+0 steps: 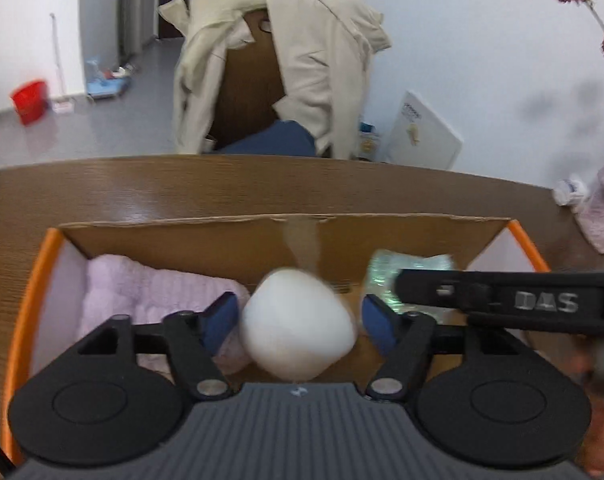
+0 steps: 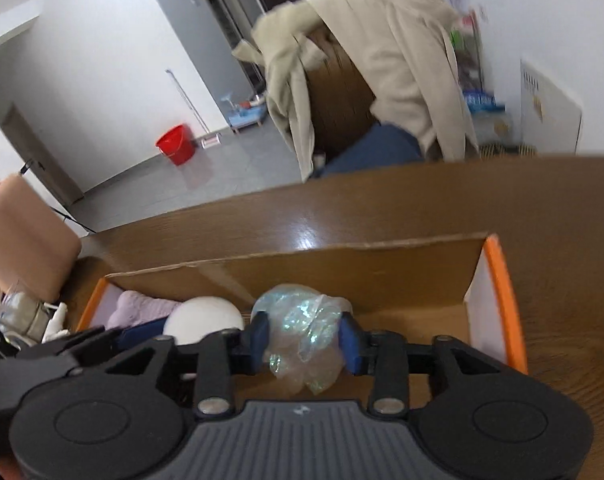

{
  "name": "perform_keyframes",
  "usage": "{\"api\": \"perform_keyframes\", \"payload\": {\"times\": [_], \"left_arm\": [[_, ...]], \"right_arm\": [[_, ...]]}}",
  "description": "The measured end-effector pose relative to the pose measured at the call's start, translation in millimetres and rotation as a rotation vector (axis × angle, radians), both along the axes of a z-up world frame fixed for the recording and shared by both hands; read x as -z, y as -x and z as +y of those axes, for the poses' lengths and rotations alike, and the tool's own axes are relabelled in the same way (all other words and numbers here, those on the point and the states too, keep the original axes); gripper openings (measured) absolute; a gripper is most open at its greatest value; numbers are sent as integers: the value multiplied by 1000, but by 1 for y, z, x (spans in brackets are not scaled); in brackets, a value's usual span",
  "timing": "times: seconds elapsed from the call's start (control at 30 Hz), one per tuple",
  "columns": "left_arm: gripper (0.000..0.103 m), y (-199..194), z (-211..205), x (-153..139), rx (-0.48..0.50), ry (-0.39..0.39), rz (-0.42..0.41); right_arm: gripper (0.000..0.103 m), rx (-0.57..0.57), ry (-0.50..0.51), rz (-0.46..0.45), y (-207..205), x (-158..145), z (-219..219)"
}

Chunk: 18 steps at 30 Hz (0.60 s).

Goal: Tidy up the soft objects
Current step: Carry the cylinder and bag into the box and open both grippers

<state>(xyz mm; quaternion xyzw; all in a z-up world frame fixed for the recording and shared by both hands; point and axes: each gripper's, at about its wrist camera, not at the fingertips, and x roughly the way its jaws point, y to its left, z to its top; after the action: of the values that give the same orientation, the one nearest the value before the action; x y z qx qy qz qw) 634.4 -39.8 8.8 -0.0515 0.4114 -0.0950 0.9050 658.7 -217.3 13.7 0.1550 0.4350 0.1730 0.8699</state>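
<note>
— Orange-edged cardboard, that open box (image 1: pixel 261 240) on the brown wood counter (image 1: pixel 181 192); both tools hang over it. What does the left one carry?

— The left hand-held gripper (image 1: pixel 297 318) has a white soft ball (image 1: pixel 297 326) between its blue pads (image 1: pixel 219 320). The pads stand apart, with a sliver of gap on each side of the ball, so it looks let go rather than squeezed. It is blurred and hangs above the box floor, near the middle.

— Which way does it point?

— It is nearly round, a little wider than tall, with no clear long axis I can name.

— And the right?

— The right hand-held gripper (image 2: pixel 304 338) has a crumpled clear plastic bag (image 2: pixel 302 332) with an iridescent green shimmer between its blue pads (image 2: pixel 348 344). Both pads touch the bundle's sides, so it is clamped on the bag. The bundle's long axis runs up and down between the pads, its loose lower end drooping toward the box floor.

— Anything else in the box?

— A folded lilac towel (image 1: pixel 149 292) lies against the box's left wall, its length running from the near side toward the far wall. From the right wrist view the white ball sits between the towel and the bag. Past the box's far wall, beyond the counter, a beige coat (image 1: pixel 302 52) hangs over a chair
</note>
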Motion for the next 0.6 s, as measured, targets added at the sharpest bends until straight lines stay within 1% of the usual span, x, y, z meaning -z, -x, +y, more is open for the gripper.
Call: {"api": "perform_keyframes", "payload": {"times": [0.03, 0.07, 0.1, 0.17, 0.23, 0.3, 0.4, 0.43, 0.53, 0.6], "left_arm": [[81, 1, 1, -2, 7, 8, -6], [81, 3, 2, -5, 10, 8, -17], [84, 5, 2, -8, 5, 9, -27], [85, 10, 5, -15, -9, 10, -35], [85, 16, 9, -25, -18, 13, -35], [85, 30, 16, -41, -26, 7, -52], [86, 63, 27, -72, -21, -5, -98], [86, 71, 27, -80, -18, -13, -110], [87, 112, 37, -110, -19, -49, -158], [89, 143, 46, -129, -20, -54, -189]], "right_arm": [[51, 2, -15, 0, -1, 2, -1], [51, 4, -25, -9, 0, 0, -2], [51, 6, -30, -20, 2, -3, -4], [58, 2, -31, -38, 7, -15, -6], [58, -2, -32, -68, 16, -33, -12], [58, 6, -27, -107, 33, -56, -22], [61, 19, -5, -162, 66, -89, -38], [62, 15, 15, -183, 82, -101, -43], [63, 10, 78, -240, 122, -129, -56], [65, 2, 117, -284, 154, -147, -63]]}}
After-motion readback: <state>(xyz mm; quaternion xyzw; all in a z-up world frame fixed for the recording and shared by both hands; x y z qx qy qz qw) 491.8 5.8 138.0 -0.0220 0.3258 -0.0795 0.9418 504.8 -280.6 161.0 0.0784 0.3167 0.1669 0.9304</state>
